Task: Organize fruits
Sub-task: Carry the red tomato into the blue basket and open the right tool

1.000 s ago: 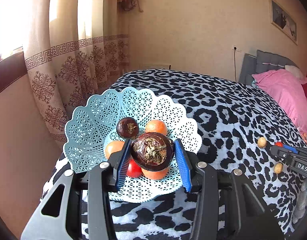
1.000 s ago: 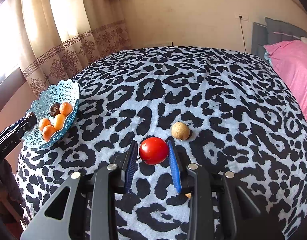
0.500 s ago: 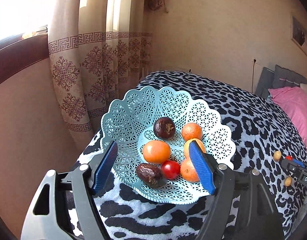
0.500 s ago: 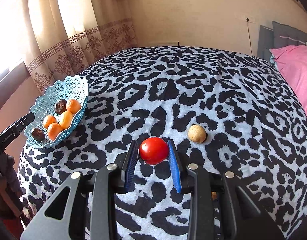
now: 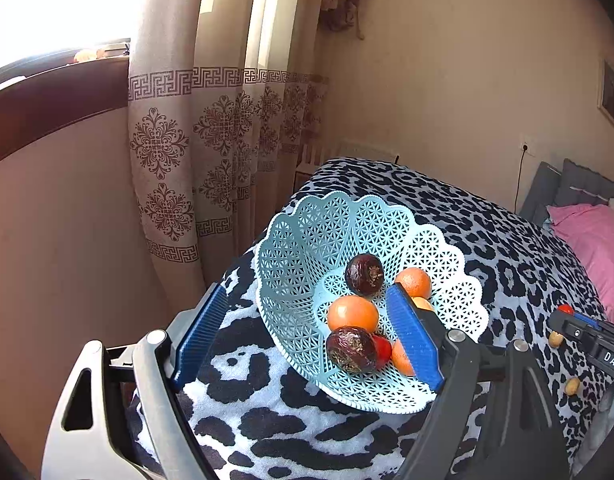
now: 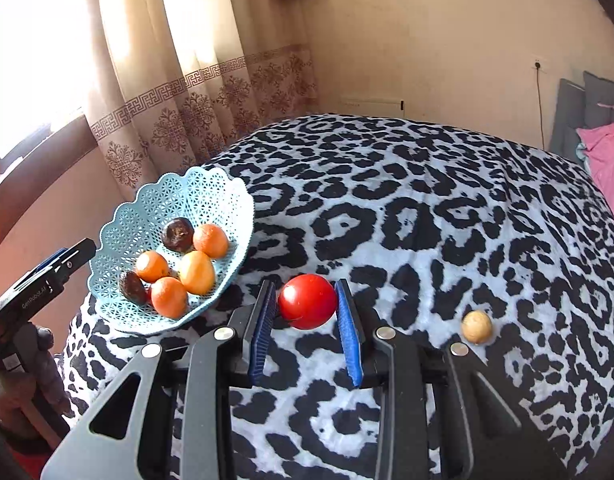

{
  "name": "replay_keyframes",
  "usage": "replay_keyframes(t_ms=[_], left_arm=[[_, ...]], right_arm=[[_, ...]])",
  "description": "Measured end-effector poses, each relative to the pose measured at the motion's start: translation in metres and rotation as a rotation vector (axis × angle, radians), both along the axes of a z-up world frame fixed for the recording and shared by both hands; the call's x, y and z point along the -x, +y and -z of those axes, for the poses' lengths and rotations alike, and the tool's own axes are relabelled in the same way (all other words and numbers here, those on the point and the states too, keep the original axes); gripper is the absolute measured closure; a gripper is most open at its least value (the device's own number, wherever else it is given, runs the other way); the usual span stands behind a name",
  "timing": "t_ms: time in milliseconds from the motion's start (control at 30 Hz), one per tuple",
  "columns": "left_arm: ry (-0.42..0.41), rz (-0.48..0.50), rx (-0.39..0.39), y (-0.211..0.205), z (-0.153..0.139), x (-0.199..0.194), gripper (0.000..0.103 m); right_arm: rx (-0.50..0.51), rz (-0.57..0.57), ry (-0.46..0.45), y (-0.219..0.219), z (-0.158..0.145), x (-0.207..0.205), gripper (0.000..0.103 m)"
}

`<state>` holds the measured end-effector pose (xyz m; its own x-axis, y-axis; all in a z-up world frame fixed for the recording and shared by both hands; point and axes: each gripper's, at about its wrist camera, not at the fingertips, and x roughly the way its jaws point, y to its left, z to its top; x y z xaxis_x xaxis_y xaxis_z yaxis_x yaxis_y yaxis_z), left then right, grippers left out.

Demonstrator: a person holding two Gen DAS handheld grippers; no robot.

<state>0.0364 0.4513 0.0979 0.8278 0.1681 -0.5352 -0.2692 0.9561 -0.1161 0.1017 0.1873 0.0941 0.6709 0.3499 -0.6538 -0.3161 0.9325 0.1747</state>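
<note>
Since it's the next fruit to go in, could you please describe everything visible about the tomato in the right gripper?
The tomato is round, smooth, glossy and evenly red, with a small highlight and no visible stem or blemish. It sits between the blue ribbed pads of the right gripper, which close on both its sides, apparently lifted above the spotted blanket. It is right of the basket. In the left wrist view only a red sliver shows.
</note>
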Motion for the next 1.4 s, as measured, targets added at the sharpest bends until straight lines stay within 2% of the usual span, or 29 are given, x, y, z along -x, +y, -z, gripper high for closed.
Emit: replay_keyframes(t_ms=[233, 400, 700, 833, 900, 1400], left_arm=[[-0.024, -0.057, 0.013, 0.017, -0.008, 0.007, 0.016], [-0.049, -0.079, -0.010, 0.020, -0.016, 0.014, 0.016], [-0.057, -0.080, 0.002, 0.023, -0.018, 0.015, 0.011], [-0.066, -0.081, 0.007, 0.024, -0.019, 0.016, 0.007], [-0.065, -0.079, 0.012, 0.023, -0.017, 0.015, 0.007], [-0.071, -0.047, -0.006, 0.012, -0.019, 0.016, 0.005]], right_arm=[[-0.033, -0.114, 0.013, 0.058, -0.005, -0.016, 0.072], [-0.022, -0.172, 0.040, 0.097, 0.000, -0.028, 0.072], [-0.079, -0.226, 0.141, 0.136, 0.010, -0.055, 0.071], [-0.105, -0.215, 0.150, 0.137, 0.007, -0.058, 0.069], [-0.098, -0.203, 0.136, 0.133, 0.005, -0.057, 0.062], [-0.109, -0.137, 0.128, 0.098, 0.008, -0.043, 0.061]])
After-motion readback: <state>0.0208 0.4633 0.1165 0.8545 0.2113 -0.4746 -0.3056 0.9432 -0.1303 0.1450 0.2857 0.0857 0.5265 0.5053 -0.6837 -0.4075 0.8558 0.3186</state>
